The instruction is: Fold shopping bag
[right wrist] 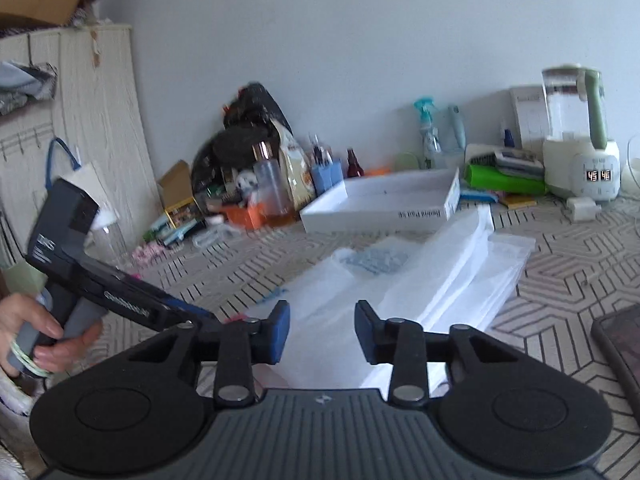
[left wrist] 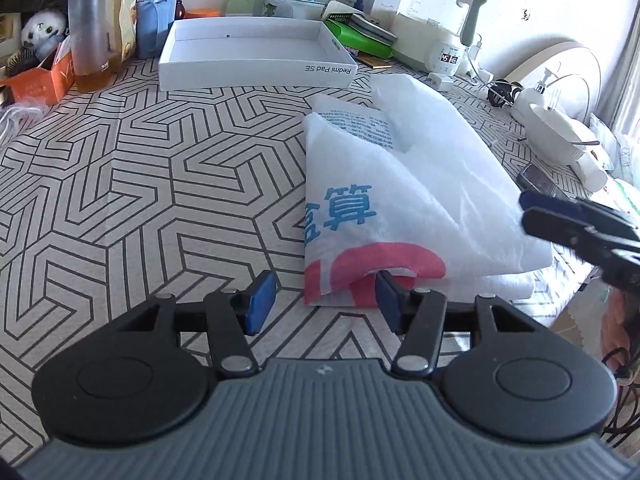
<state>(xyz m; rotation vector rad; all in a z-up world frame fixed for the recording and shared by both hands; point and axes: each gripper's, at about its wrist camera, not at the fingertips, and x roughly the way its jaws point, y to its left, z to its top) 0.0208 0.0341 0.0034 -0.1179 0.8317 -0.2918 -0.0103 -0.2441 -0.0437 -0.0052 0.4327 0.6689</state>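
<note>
Shopping bag (left wrist: 404, 200) lies partly folded on patterned tablecloth (left wrist: 140, 160), in front of white box (left wrist: 256, 58). Left gripper (left wrist: 324, 302) half open, right pad under bag's near corner. Right gripper (right wrist: 322, 330) parted, nothing gripped, above bag.

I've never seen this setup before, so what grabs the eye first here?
A white plastic shopping bag with blue characters and a red mark lies partly folded on the grey geometric-patterned tablecloth. The left gripper stands open at its near corner. Behind sits an open white shallow cardboard box.
</note>
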